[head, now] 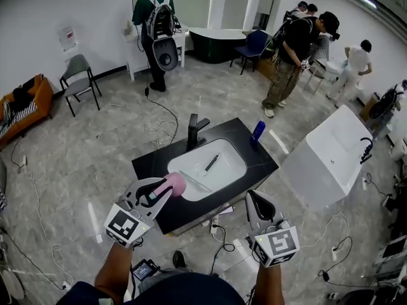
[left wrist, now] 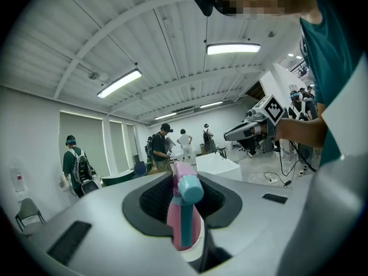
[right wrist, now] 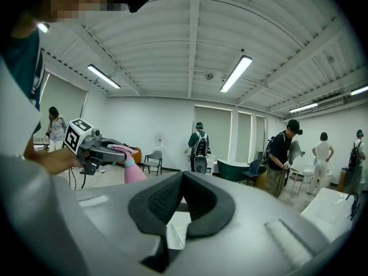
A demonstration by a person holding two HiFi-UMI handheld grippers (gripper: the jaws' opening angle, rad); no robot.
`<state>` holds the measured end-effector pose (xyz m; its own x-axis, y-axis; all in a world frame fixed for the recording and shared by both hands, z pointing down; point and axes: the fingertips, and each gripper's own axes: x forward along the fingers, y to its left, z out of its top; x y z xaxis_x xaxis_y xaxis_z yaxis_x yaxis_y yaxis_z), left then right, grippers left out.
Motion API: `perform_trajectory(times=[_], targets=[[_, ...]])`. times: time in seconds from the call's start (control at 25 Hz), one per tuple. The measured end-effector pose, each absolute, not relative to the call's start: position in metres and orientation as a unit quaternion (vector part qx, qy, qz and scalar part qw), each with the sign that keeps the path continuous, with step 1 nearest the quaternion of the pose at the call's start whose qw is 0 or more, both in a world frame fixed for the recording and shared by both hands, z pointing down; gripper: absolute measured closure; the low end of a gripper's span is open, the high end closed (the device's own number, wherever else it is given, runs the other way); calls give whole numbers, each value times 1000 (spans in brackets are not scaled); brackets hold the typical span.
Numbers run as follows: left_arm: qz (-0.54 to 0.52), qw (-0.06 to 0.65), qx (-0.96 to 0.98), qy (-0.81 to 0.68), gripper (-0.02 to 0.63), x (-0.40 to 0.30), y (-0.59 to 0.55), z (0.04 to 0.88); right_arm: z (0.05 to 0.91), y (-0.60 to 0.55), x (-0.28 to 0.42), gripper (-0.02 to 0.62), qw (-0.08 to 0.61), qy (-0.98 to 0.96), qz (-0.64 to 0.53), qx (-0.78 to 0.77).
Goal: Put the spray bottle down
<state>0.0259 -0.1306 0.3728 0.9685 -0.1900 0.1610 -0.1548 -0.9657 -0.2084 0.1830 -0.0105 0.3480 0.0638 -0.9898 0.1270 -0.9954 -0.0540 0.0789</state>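
Starting at far L of the head view: orange sofa (head: 25,100) against the wall, grey chair (head: 79,75) just R of it, cables trailing over the marble floor.

Lower L: left gripper (head: 162,192) w/ its marker cube nearest the camera. Its jaws are narrow and clamped on the pink spray bottle (head: 173,184), which sticks out past the tips over the front-L edge of the black counter (head: 264,164), off the surface. In the left gripper view the gripper (left wrist: 184,194) has both dark pads pressed to the bottle (left wrist: 185,226); teal head faces the camera, pink body sits btwn the pads.

Upper centre-L: person w/ backpack (head: 156,24) stands by the back wall.

Centre: white sink (head: 224,171) set into the counter, a slim dark item lying in the basin (can't tell what). Black faucet (head: 196,131) at its back edge, blue bottle (head: 257,131) on the counter's back-R corner.

Lower R: right gripper (head: 256,202), by the counter's front edge. In the right gripper view its (right wrist: 183,178) jaw tips meet, nothing btwn them; only a sliver of sink shows through lower down. That view also catches the left gripper (right wrist: 118,150) at L w/ the pink bottle (right wrist: 134,174).

Upper R: person in black (head: 292,53) standing, others behind. Mid R: white tub (head: 327,161), well apart from the counter.
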Motion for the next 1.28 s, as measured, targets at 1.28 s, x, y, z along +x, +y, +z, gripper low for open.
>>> perform_trajectory(times=[1.28], targets=[[-104,98,-958,250,517,33,-221,376,375,-128,213,586,78,-791,27,607]])
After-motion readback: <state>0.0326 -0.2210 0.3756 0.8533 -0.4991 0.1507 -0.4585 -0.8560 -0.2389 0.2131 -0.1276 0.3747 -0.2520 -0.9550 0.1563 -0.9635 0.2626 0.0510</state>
